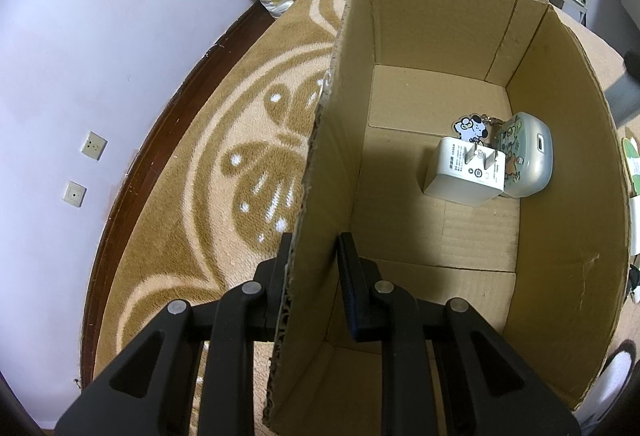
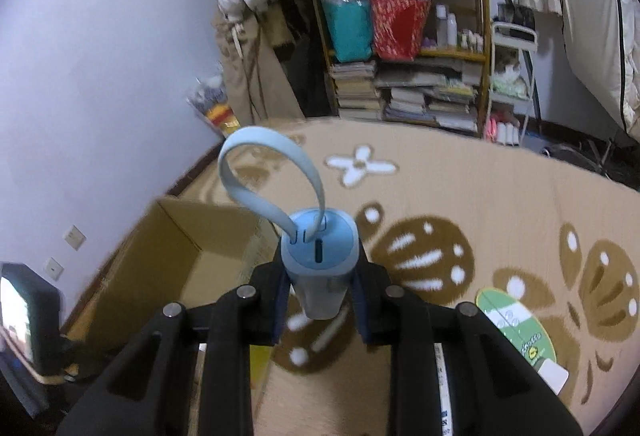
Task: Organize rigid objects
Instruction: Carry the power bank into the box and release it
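Holding the near wall of the cardboard box (image 1: 400, 35) between my left tongs (image 1: 310, 256), I have one finger outside and one inside; the inner finger seems to stand a little off the cardboard, so I judge the grip loose, steadying more than clamping. If I pull or twist, the thin wall could buckle or slip free, and the box would slide on the patterned carpet (image 1: 224, 163).

My right tongs (image 2: 318, 268) are closed on a small blue device (image 2: 318, 256), pinched at its sides, its pale strap loop (image 2: 268, 171) arching up and away from me. The body looks smooth and rounded, so I suspect it could squirm out if I tilt it or ease my squeeze. The loop worries me too: it could catch on the box rim as I lower the device in.

Farther in, on the box floor, a white plug adapter (image 1: 466, 173) lies against a rounded pale case (image 1: 524, 155) by the right wall, with a cartoon dog keychain (image 1: 470, 127) tucked just behind them. Dropping the device from height could knock these about or land it on the adapter's prongs.

In the right view the box sits to my left, beside the wall; the picture is blurred, so misjudging the opening is a real risk.
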